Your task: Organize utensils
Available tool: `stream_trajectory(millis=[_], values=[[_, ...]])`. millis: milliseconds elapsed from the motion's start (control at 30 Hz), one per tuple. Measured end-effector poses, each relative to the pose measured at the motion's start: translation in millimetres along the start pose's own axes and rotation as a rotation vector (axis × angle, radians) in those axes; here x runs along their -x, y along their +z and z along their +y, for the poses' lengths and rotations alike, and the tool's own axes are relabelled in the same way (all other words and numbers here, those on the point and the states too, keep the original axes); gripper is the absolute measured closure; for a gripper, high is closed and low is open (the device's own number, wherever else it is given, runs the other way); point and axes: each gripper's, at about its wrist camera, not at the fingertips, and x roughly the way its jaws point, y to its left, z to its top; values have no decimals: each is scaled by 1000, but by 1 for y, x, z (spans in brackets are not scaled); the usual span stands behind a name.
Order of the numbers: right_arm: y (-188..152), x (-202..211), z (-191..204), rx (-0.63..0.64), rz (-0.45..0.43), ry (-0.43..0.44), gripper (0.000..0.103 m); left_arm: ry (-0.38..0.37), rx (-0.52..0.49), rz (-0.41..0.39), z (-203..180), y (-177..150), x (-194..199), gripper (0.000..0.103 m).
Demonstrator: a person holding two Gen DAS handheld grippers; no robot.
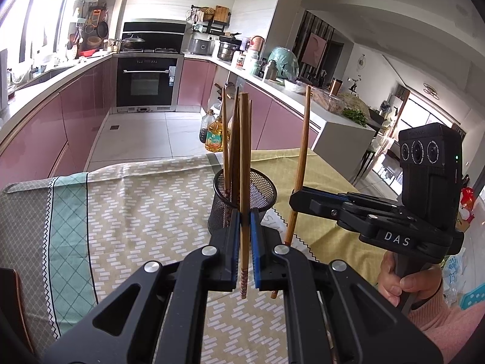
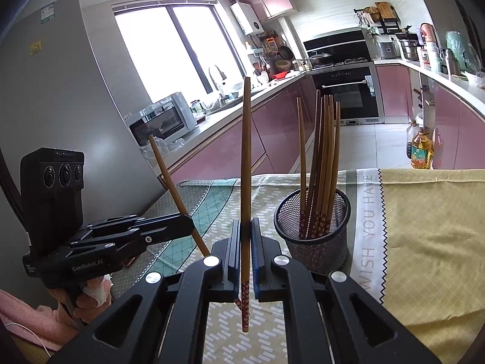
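Note:
My left gripper [image 1: 245, 216] is shut on a brown wooden chopstick [image 1: 244, 157] and holds it upright, patterned end down. Just behind it stands a black mesh holder [image 1: 262, 192] with several chopsticks inside. In the right wrist view my right gripper [image 2: 245, 225] is shut on another chopstick [image 2: 246, 157], also upright. The mesh holder [image 2: 315, 233] with its bundle of chopsticks [image 2: 325, 157] sits to the right of it on the table. Each gripper shows in the other's view: the right gripper [image 1: 296, 197] with its tilted chopstick [image 1: 301, 163], the left gripper [image 2: 188, 225] with its slanted chopstick [image 2: 169, 176].
The table carries a patterned cloth [image 1: 130, 212] with a yellow part [image 2: 430, 230] on the right. Its far edge drops to the kitchen floor, where oil bottles [image 1: 214, 137] stand. Pink cabinets and an oven [image 1: 147, 82] lie beyond. A hand [image 1: 404, 282] grips the right handle.

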Motion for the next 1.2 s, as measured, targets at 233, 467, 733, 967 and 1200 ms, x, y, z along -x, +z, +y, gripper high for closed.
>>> stream_trajectory(millis=[233,467,733,967,1200], values=[[2,3,-4,-2,-4,-2,97,-4,-3,4,-2,3,-2,96],[5,6,-6,-3,-9,-6,97,-14,-6,1,-4,7,-4,96],[9,6,-7,-2,-17,-7,97,-21,-11,-12,-3,13,-1,96],[10,5,-7,-1,-19,-6,97,-27,-13,-17,-3,16,0,96],[15,5,-7,6,-28,-8,97,-30,-17,-23,-4,20,1,96]])
